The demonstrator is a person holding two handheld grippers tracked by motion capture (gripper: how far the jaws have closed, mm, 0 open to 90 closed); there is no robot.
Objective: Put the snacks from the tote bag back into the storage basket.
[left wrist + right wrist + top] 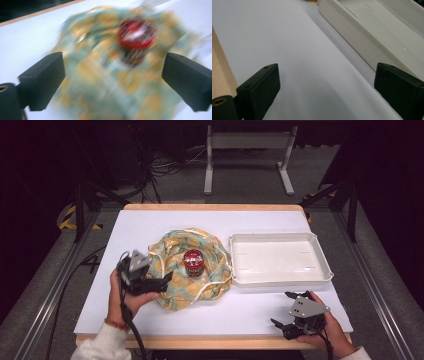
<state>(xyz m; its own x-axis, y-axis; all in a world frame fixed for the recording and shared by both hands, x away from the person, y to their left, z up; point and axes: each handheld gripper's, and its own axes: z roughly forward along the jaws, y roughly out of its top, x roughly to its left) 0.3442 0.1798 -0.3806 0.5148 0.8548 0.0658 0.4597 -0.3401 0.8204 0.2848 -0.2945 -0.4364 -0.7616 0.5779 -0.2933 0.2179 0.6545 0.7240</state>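
A small jar with a red lid (193, 262) (136, 37) stands upright on a crumpled green and yellow cloth (192, 268) (110, 75) in the middle of the table. My left gripper (162, 281) (112, 82) hovers at the cloth's left edge, open, its jaws wide apart and pointing at the jar; that view is blurred. My right gripper (284, 310) (327, 92) is open over bare table near the front right edge, holding nothing. An empty white tray (320, 270) (372, 37) lies right of the cloth.
The white table top (150, 220) has a wooden edge (219, 70) close beside my right gripper. A white cord (210, 287) runs along the cloth's rim. Beyond the table stand a metal frame (247, 155) and floor cables (165, 167).
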